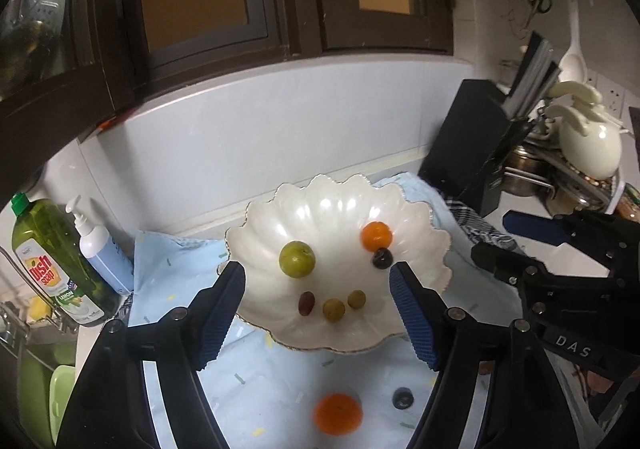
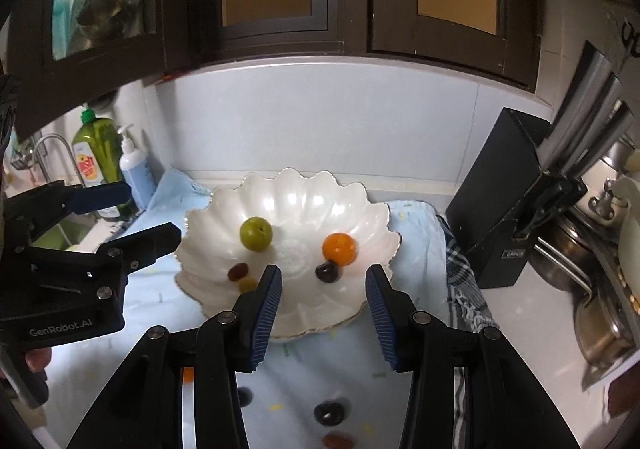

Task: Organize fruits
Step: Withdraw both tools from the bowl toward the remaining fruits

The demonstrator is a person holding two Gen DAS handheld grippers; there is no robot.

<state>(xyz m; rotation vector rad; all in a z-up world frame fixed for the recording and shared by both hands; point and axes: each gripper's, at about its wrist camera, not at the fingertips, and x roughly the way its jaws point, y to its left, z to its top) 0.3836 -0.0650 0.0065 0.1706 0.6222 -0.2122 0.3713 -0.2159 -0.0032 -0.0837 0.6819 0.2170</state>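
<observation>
A white scalloped bowl sits on a light blue cloth. In it lie a green plum, an orange, a dark plum, a red grape and two green grapes. On the cloth in front lie another orange, a dark fruit and a red fruit. My left gripper is open and empty above the bowl's near rim. My right gripper is open and empty.
A green dish soap bottle and a pump bottle stand at the left by the sink. A black knife block, pots and a checked towel are at the right. Dark cabinets hang above.
</observation>
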